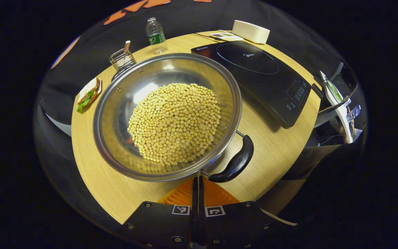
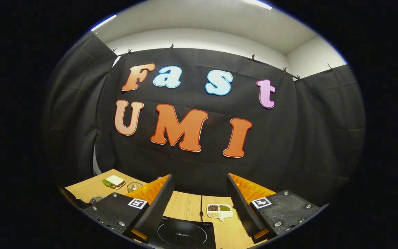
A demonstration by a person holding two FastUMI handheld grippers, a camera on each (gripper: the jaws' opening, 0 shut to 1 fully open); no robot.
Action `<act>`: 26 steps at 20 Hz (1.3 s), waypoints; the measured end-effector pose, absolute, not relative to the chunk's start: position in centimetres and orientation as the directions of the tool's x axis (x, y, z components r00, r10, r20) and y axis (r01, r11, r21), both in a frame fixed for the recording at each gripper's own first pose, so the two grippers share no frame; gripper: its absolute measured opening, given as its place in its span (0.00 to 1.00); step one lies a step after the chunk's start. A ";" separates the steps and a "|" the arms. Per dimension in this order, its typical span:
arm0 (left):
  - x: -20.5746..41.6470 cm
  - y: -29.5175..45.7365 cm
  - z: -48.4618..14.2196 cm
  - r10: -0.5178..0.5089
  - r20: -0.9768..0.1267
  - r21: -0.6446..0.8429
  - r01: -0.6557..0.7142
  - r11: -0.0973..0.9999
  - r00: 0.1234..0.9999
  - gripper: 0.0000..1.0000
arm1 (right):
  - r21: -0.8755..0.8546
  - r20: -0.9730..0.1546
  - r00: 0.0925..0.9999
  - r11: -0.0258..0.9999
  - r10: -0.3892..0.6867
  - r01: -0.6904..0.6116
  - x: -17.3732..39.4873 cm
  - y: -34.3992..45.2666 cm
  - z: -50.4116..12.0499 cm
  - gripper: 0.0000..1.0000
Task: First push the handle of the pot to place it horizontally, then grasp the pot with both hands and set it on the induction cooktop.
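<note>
- Left gripper view: the left gripper (image 1: 197,188) sits at the near edge of the table (image 1: 275,152), its two fingers pressed together with nothing between them.
- The fingertips are just beside the pot's (image 1: 116,114) rim and next to the lower end of the black handle (image 1: 235,163); whether they touch the handle I cannot tell.
- The pot is a wide steel pan standing on the table's left half, filled with a heap of pale yellow beans (image 1: 175,123).
- Its handle juts from the rim's near right side and runs slantwise toward the near edge.
- The induction cooktop (image 1: 257,74) lies on the table's right half, just beside the pot and apart from it.
- Along the far edge stand a water bottle (image 1: 155,35) and a wire basket (image 1: 122,59); a white box (image 1: 250,31) sits at the far right corner.
- A sandwich on a plate (image 1: 88,95) lies at the left edge.
- Right gripper view: the right gripper (image 2: 199,197) is raised above the table, fingers spread wide apart and holding nothing.
- Below, between the fingers, lie the induction cooktop (image 2: 183,235) and a small divided dish of grains (image 2: 219,211) behind it.
- The sandwich (image 2: 113,181) and the wire basket (image 2: 134,186) lie toward the left.
</note>
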State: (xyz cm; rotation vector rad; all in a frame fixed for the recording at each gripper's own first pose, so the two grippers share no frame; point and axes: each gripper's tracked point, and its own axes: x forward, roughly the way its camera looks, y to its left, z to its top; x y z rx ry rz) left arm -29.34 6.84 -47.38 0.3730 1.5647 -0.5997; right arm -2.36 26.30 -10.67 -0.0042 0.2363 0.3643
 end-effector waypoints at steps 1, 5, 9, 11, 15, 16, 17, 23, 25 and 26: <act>-29.3 6.6 -47.4 -0.114 -0.989 -0.146 0.569 0.810 -0.092 0.01 | 0.050 -0.225 0.906 0.933 0.358 -0.356 -2.2 25.9 -10.8 0.94; -29.5 5.5 -47.4 -0.106 -0.989 -0.144 0.554 0.820 -0.100 0.01 | 0.076 -0.217 0.905 0.931 0.365 -0.358 -1.4 24.4 -11.4 0.94; -29.5 3.4 -47.4 -0.122 -0.986 -0.167 0.533 0.830 -0.117 0.01 | 0.084 -0.238 0.902 0.933 0.360 -0.351 -1.6 22.3 -12.8 0.94; -29.3 2.6 -47.4 -0.124 -0.985 -0.167 0.516 0.840 -0.118 0.01 | 0.086 -0.257 0.900 0.935 0.353 -0.343 -1.7 21.1 -13.7 0.94; -28.8 0.4 -47.5 -0.169 -0.979 -0.201 0.424 0.883 -0.111 0.01 | 0.102 -0.289 0.894 0.940 0.341 -0.326 -2.2 19.4 -15.1 0.94; -28.7 -0.3 -47.5 -0.182 -0.978 -0.209 0.400 0.892 -0.105 0.01 | 0.109 -0.298 0.891 0.940 0.342 -0.324 -2.2 19.1 -15.4 0.94; -28.5 -1.0 -47.5 -0.192 -0.976 -0.217 0.382 0.899 -0.101 0.01 | 0.113 -0.307 0.889 0.940 0.341 -0.321 -2.5 18.6 -15.8 0.94; -27.0 -4.2 -48.0 -0.211 -0.974 -0.228 0.349 0.909 -0.087 0.01 | 0.127 -0.339 0.880 0.943 0.333 -0.307 -3.1 16.9 -17.3 0.94; -26.2 -5.4 -48.4 -0.234 -0.968 -0.250 0.325 0.912 -0.087 0.01 | 0.132 -0.346 0.877 0.943 0.333 -0.306 -3.1 16.8 -17.6 0.94; -25.8 -5.9 -48.7 -0.249 -0.965 -0.264 0.307 0.914 -0.087 0.01 | 0.130 -0.348 0.876 0.942 0.334 -0.308 -3.2 16.8 -17.7 0.95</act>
